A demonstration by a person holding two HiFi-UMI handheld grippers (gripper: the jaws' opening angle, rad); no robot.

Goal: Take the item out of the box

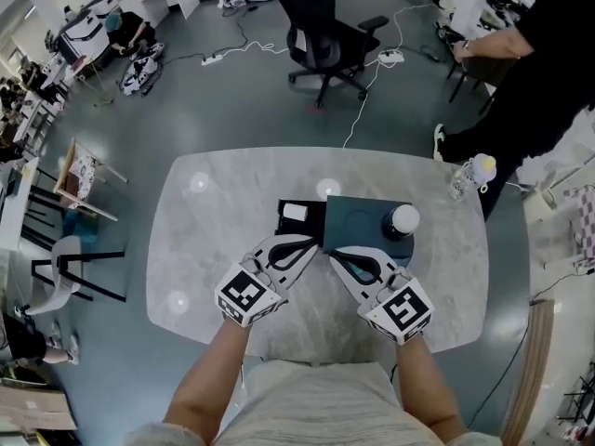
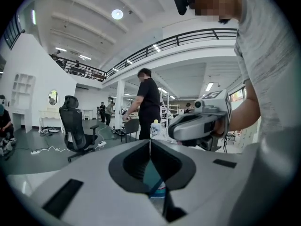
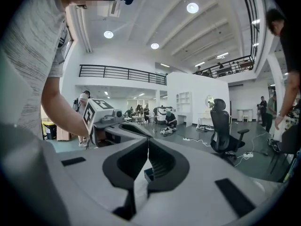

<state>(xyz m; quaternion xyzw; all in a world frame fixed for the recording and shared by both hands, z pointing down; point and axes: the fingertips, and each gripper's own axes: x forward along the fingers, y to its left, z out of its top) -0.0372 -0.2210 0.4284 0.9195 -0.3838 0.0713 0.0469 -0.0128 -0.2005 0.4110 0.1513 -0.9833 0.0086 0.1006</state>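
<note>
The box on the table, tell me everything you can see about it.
The box is a low, flat, dark rectangle lying level on the pale marbled table, just beyond its middle. Its left part is black and holds a small white piece. Its right part is a smooth dark teal panel, with a round white object at its right edge. The left gripper and right gripper, both shut, point at its near edge; whether they touch it cannot be told.
</note>
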